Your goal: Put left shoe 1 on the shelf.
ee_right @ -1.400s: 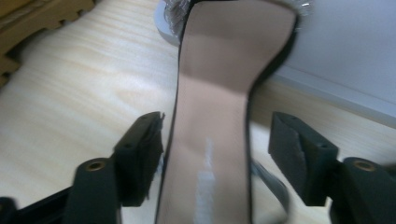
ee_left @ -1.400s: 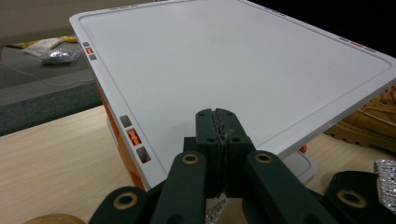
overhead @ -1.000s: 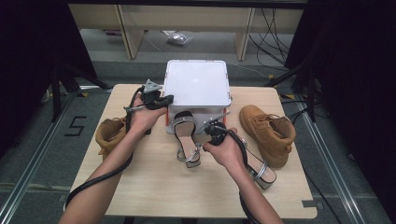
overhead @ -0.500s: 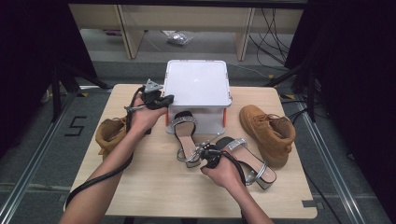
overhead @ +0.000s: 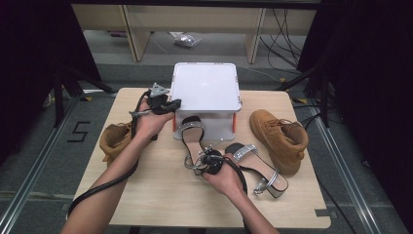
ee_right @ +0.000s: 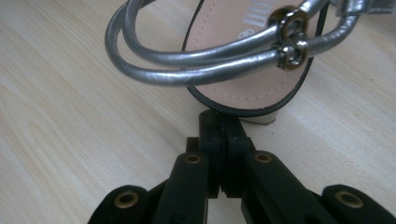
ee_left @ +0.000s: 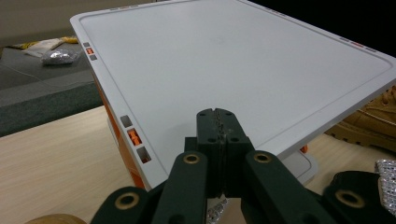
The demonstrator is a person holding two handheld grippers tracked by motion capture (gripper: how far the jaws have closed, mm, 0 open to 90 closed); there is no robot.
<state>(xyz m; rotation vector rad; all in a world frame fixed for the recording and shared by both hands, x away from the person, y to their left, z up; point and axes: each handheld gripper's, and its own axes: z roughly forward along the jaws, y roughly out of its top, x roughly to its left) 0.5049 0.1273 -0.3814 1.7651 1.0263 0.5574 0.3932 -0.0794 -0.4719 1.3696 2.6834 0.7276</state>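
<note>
**A:** Starting at the left, what could go wrong?

**B:** My left gripper [overhead: 164, 104] hangs at the near corner of the white box [overhead: 206, 87]. Its jaws are pressed together with nothing between them, and in the left gripper view the left gripper [ee_left: 217, 115] sits just over the lid [ee_left: 233, 60] rim. If that hand sinks or swings, I judge it would knock the lid or shove the box along the desk [overhead: 160, 195]. The tan boot [overhead: 115, 139] behind that wrist could also be nudged off the edge.

**A:** And the right?

**B:** My right gripper [overhead: 207, 161] is down at the heel end of the nearer silver sandal [overhead: 194, 130]. Its jaws are fully closed too. In the right gripper view the right gripper [ee_right: 219, 116] butts against the back rim of the sandal [ee_right: 243, 70], below the looped ankle straps [ee_right: 187, 60]. I see nothing pinched between the jaws.

**A:** So no grip?

**B:** None that I can see. If I lift now, the sandal likely stays on the desk. If I push, it may slide toward the box or tip over. The straps could also snag a jaw. The other sandal [overhead: 256, 166] lies just beside my hand and the second boot [overhead: 280, 134] beyond it, so a sideways sweep could bump them.
</note>
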